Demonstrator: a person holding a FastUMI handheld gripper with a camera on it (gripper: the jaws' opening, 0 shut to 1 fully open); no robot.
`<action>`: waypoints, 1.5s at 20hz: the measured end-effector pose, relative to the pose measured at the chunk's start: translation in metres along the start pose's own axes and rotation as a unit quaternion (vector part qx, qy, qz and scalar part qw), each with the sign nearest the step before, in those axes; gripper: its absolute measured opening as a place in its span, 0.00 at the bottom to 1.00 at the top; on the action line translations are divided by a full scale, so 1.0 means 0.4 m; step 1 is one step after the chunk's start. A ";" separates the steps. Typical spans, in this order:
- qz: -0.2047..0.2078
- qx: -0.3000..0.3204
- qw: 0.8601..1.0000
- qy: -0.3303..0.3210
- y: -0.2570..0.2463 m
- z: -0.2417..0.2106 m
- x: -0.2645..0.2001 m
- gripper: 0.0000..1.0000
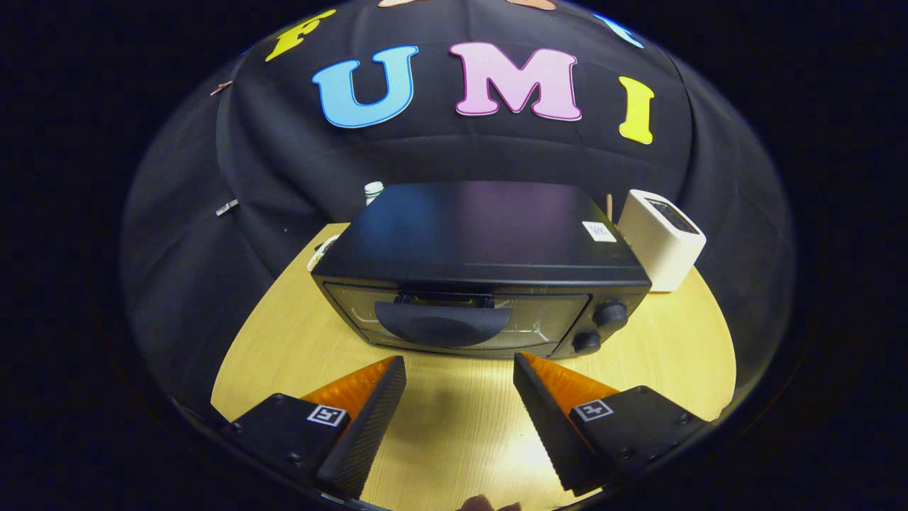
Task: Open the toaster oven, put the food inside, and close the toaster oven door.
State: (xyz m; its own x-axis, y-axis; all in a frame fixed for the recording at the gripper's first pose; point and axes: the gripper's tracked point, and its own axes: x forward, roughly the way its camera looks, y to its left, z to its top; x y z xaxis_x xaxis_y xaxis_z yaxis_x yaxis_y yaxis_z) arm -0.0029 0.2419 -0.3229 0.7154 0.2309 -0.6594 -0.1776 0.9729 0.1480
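1. Toaster oven [482, 270]: a black countertop unit that stood on the light wooden bench [660, 355], just beyond the tool's fingers, with its glass door [461, 319] closed and facing the camera.
2. Door handle [443, 323]: a dark, curved grip that ran across the upper part of the glass, roughly in line with the gap between the fingers.
3. Control knobs [599, 328]: two round dials that sat one above the other at the right of the door.
4. Tool [460, 372]: its two fingers were spread wide apart, held nothing, and hung above bare bench short of the oven.
5. White appliance [663, 241]: a pale, boxy unit with a dark top opening that stood just to the right of the oven, near its rear corner.
6. White-capped container [373, 190]: partly hidden behind the oven's left rear corner; its type could not be told.
7. A small white label [599, 231] lay on the oven's top near its right edge.
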 end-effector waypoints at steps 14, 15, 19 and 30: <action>0.003 0.032 0.990 -0.138 -0.142 0.247 -0.219 0.99; 0.000 0.034 0.988 -0.152 -0.160 0.276 -0.239 0.99; -0.011 0.033 0.980 -0.197 -0.229 0.367 -0.319 0.99; -0.056 0.021 0.945 -0.321 -0.380 0.553 -0.574 0.98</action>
State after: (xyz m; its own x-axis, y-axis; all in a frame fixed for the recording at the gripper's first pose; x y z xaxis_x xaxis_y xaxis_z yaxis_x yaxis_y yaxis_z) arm 0.0093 0.0433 -0.0307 0.9932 0.0727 -0.0910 -0.0594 0.9882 0.1409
